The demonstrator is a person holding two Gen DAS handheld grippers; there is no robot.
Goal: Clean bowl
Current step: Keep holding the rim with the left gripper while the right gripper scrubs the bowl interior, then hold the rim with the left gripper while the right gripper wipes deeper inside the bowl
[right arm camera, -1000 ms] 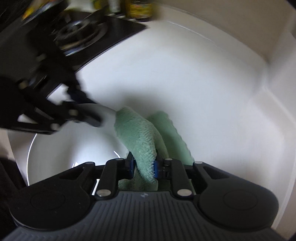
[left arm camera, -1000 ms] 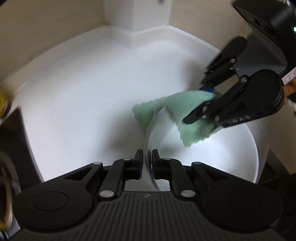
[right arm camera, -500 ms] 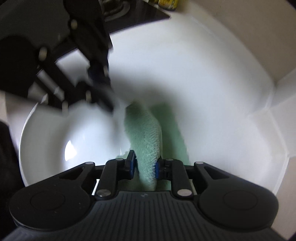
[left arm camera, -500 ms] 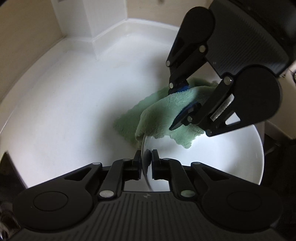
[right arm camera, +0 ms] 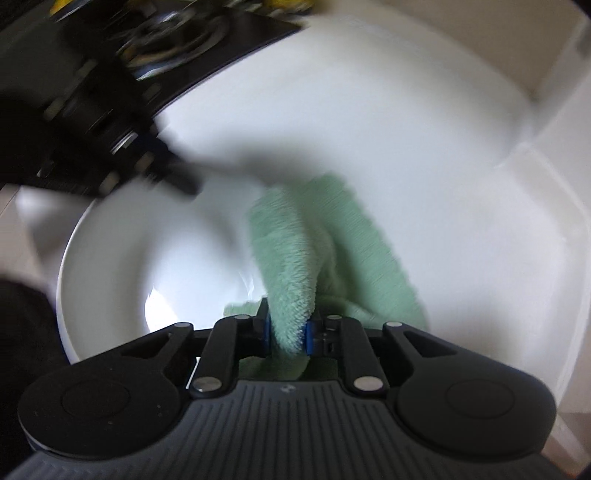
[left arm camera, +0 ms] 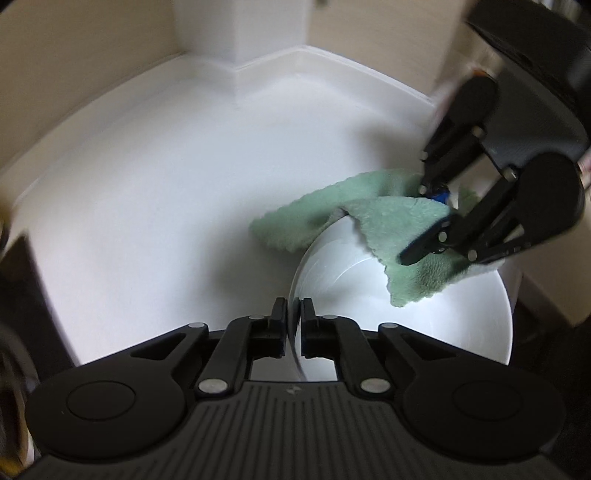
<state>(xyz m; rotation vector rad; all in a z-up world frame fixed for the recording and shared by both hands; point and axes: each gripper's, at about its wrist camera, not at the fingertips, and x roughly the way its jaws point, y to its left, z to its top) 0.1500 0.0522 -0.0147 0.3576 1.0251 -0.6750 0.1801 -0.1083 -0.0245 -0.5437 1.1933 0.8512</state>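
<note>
My left gripper (left arm camera: 293,321) is pinched nearly closed on the near rim of the bowl (left arm camera: 424,317), which sits on the white counter (left arm camera: 166,206) close to its front edge. My right gripper (right arm camera: 288,328) is clamped on a bunched fold of the green cloth (right arm camera: 295,266); the cloth drapes over the bowl's far rim, part inside, part trailing onto the counter behind the bowl.

My worry is the thin grip on the rim: if I push the cloth hard against the wall, the bowl could twist out of the left fingers or slide off the counter edge just beyond it. The cloth could also slip free, since only one fold is held.

Past the bowl, the counter runs to a white corner post (left arm camera: 240,33) and the beige wall. To the bowl's left, beyond my left gripper, a black stove (right arm camera: 177,40) with a burner shows, blurred. Nothing lies between the cloth and the bowl's inside.
</note>
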